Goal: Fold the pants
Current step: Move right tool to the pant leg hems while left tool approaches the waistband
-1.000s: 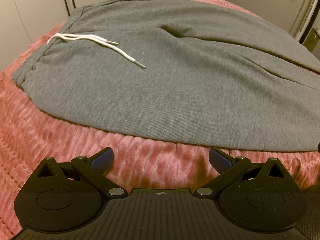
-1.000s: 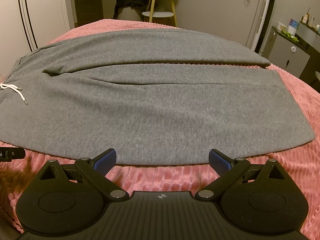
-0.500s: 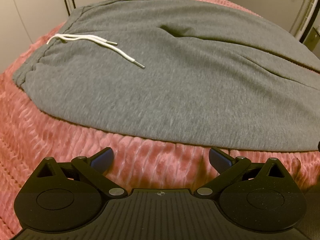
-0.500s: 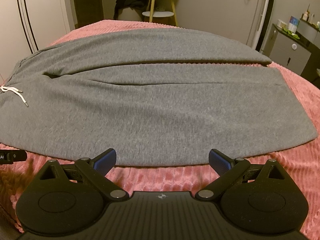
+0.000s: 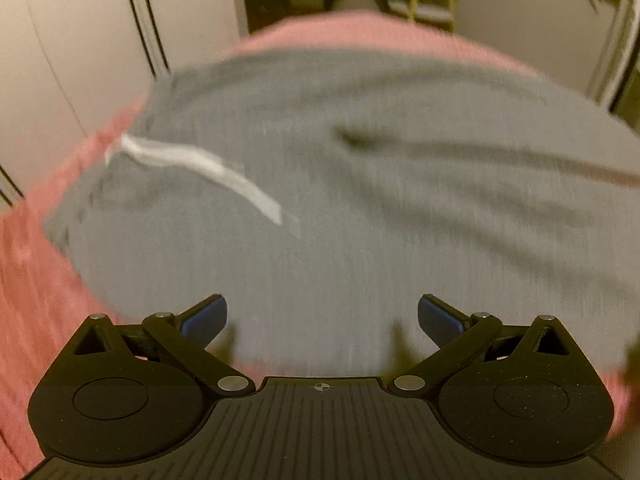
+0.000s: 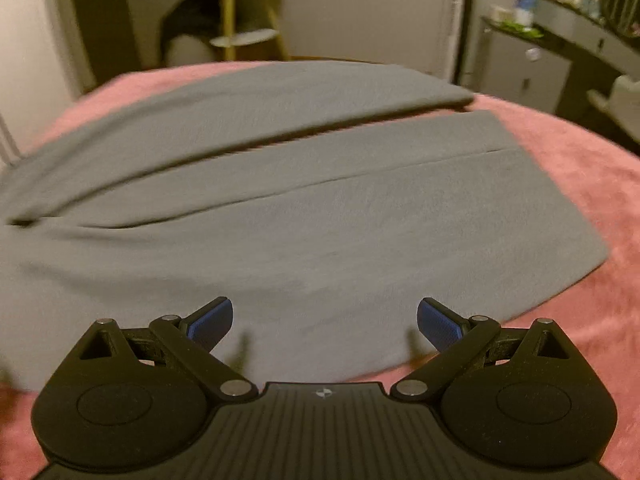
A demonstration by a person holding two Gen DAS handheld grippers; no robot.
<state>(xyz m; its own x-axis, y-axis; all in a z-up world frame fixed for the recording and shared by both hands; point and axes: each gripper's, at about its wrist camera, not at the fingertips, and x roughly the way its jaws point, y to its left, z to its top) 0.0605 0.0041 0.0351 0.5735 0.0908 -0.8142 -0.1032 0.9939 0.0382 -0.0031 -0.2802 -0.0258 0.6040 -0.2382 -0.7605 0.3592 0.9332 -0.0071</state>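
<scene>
Grey pants (image 5: 360,184) lie spread flat across a pink ribbed bedspread (image 5: 36,280). The left wrist view is blurred; it shows the waistband end with a white drawstring (image 5: 200,168) on top. My left gripper (image 5: 322,316) is open over the near edge of the cloth, nothing between its blue pads. In the right wrist view the two pant legs (image 6: 320,216) run toward the cuffs at the right, the far leg (image 6: 248,108) lying apart behind the near one. My right gripper (image 6: 324,316) is open above the near leg's front hem, holding nothing.
The pink bedspread (image 6: 580,184) shows bare around the cuffs at the right. A wooden stool with dark clothing (image 6: 236,36) stands behind the bed. A grey cabinet with small items (image 6: 532,64) is at the far right. Pale wardrobe doors (image 5: 80,40) rise at the left.
Both grippers have moved forward over the near edge of the pants, which now fill more of each view. The right view has swung toward the cuffs. Both stay open.
</scene>
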